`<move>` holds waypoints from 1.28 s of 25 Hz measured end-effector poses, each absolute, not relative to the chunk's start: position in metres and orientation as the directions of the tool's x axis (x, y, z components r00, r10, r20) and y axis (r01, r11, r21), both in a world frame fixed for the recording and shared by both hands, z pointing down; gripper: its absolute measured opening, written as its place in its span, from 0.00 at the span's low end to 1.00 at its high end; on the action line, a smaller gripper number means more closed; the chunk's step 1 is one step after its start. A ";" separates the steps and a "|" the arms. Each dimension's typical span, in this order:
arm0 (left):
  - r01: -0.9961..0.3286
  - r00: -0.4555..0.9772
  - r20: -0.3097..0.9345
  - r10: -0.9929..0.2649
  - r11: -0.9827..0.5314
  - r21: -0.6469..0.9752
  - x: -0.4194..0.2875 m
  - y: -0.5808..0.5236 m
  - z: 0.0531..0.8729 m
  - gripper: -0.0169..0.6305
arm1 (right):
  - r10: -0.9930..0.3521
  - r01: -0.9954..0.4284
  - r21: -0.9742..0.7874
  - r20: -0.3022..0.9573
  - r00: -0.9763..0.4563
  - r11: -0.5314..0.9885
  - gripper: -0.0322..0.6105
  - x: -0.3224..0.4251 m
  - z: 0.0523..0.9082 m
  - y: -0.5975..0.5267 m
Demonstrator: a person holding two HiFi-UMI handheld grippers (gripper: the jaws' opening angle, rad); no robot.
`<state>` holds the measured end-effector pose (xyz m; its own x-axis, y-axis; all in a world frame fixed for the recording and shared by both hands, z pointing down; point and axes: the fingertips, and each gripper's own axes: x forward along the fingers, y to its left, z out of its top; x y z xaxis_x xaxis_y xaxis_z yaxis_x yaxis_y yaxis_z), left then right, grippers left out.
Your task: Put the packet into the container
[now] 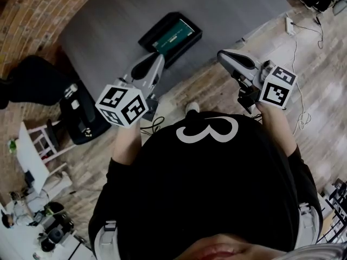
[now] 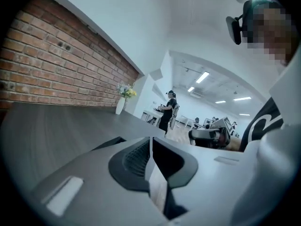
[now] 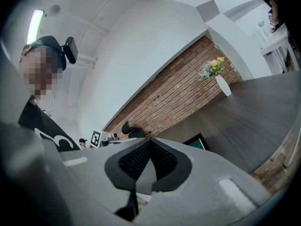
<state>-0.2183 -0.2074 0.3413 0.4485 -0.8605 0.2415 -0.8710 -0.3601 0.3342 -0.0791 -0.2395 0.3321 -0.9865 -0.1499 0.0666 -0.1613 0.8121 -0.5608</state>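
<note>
A black tray-like container [image 1: 148, 39] lies on the grey table [image 1: 108, 15], with a green packet [image 1: 173, 35] lying flat inside it. Both grippers are held off the table's near edge, above the wooden floor. The left gripper [image 1: 141, 69] points toward the tray from just below it, its jaws shut with nothing between them [image 2: 150, 141]. The right gripper [image 1: 225, 56] is to the right of the tray, also shut and empty [image 3: 149, 140]. In the right gripper view the tray with the green packet [image 3: 201, 143] shows just past the jaws.
A brick wall [image 2: 56, 65] runs along the table's far side. A white vase of flowers [image 3: 220, 81] stands at the table's end. A black office chair [image 1: 38, 80] and a white stool [image 1: 43, 140] are at the left. A power strip with cables [image 1: 290, 25] lies on the floor. A person [image 2: 168, 111] stands far back.
</note>
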 end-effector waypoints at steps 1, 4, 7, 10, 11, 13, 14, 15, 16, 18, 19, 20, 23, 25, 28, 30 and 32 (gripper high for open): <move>-0.866 0.460 0.233 -0.857 -0.375 0.331 -0.211 -0.203 0.336 0.03 | -0.139 -0.152 -0.555 0.066 -0.988 0.818 0.05 -0.081 0.331 -0.235; -0.860 0.483 0.214 -0.849 -0.414 0.299 -0.194 -0.190 0.325 0.05 | -0.112 -0.135 -0.535 0.076 -0.991 0.834 0.05 -0.087 0.329 -0.225; -0.858 0.489 0.200 -0.849 -0.425 0.289 -0.184 -0.180 0.318 0.05 | -0.095 -0.126 -0.521 0.087 -0.992 0.844 0.05 -0.088 0.326 -0.217; -0.845 0.505 0.170 -0.846 -0.444 0.298 -0.173 -0.175 0.309 0.05 | -0.084 -0.119 -0.469 0.096 -0.992 0.875 0.05 -0.089 0.320 -0.209; -0.851 0.496 0.168 -0.852 -0.438 0.291 -0.171 -0.173 0.310 0.05 | -0.077 -0.111 -0.460 0.093 -0.993 0.881 0.05 -0.090 0.319 -0.206; -0.866 0.473 0.175 -0.864 -0.419 0.274 -0.170 -0.170 0.314 0.05 | -0.058 -0.088 -0.461 0.080 -0.995 0.883 0.05 -0.091 0.317 -0.200; -0.869 0.469 0.180 -0.865 -0.415 0.269 -0.169 -0.169 0.315 0.05 | -0.050 -0.080 -0.462 0.076 -0.996 0.883 0.05 -0.091 0.317 -0.197; -0.869 0.469 0.182 -0.864 -0.416 0.268 -0.167 -0.168 0.315 0.05 | -0.044 -0.074 -0.462 0.074 -0.996 0.884 0.05 -0.091 0.316 -0.195; -0.868 0.472 0.182 -0.862 -0.419 0.268 -0.166 -0.167 0.314 0.05 | -0.040 -0.069 -0.460 0.073 -0.997 0.885 0.05 -0.092 0.315 -0.194; -0.866 0.478 0.186 -0.859 -0.425 0.264 -0.164 -0.166 0.313 0.05 | -0.035 -0.063 -0.460 0.069 -0.997 0.886 0.05 -0.093 0.315 -0.192; -0.866 0.479 0.190 -0.857 -0.427 0.258 -0.163 -0.165 0.313 0.05 | -0.034 -0.062 -0.461 0.068 -0.997 0.885 0.05 -0.094 0.315 -0.192; -0.867 0.481 0.192 -0.856 -0.430 0.253 -0.163 -0.164 0.313 0.05 | -0.034 -0.062 -0.462 0.069 -0.997 0.885 0.05 -0.094 0.315 -0.191; -0.865 0.484 0.191 -0.854 -0.434 0.251 -0.162 -0.162 0.313 0.05 | -0.032 -0.062 -0.468 0.072 -0.997 0.882 0.05 -0.095 0.318 -0.189; -0.866 0.482 0.189 -0.856 -0.433 0.249 -0.162 -0.163 0.313 0.05 | -0.032 -0.063 -0.469 0.075 -0.997 0.881 0.05 -0.096 0.319 -0.189; -0.867 0.481 0.187 -0.857 -0.433 0.247 -0.162 -0.164 0.314 0.05 | -0.033 -0.065 -0.468 0.076 -0.997 0.882 0.05 -0.095 0.319 -0.190; -0.868 0.479 0.192 -0.856 -0.431 0.245 -0.163 -0.165 0.315 0.05 | -0.034 -0.065 -0.467 0.074 -0.997 0.882 0.05 -0.095 0.319 -0.191; -0.869 0.478 0.193 -0.857 -0.429 0.246 -0.163 -0.166 0.315 0.05 | -0.033 -0.063 -0.468 0.072 -0.997 0.881 0.05 -0.095 0.318 -0.191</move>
<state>-0.1632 -0.1657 0.3152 0.4780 -0.8570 0.1926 -0.8690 -0.4295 0.2456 -0.0954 -0.1914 0.3180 -0.9968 -0.0326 0.0725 -0.0629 0.8814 -0.4681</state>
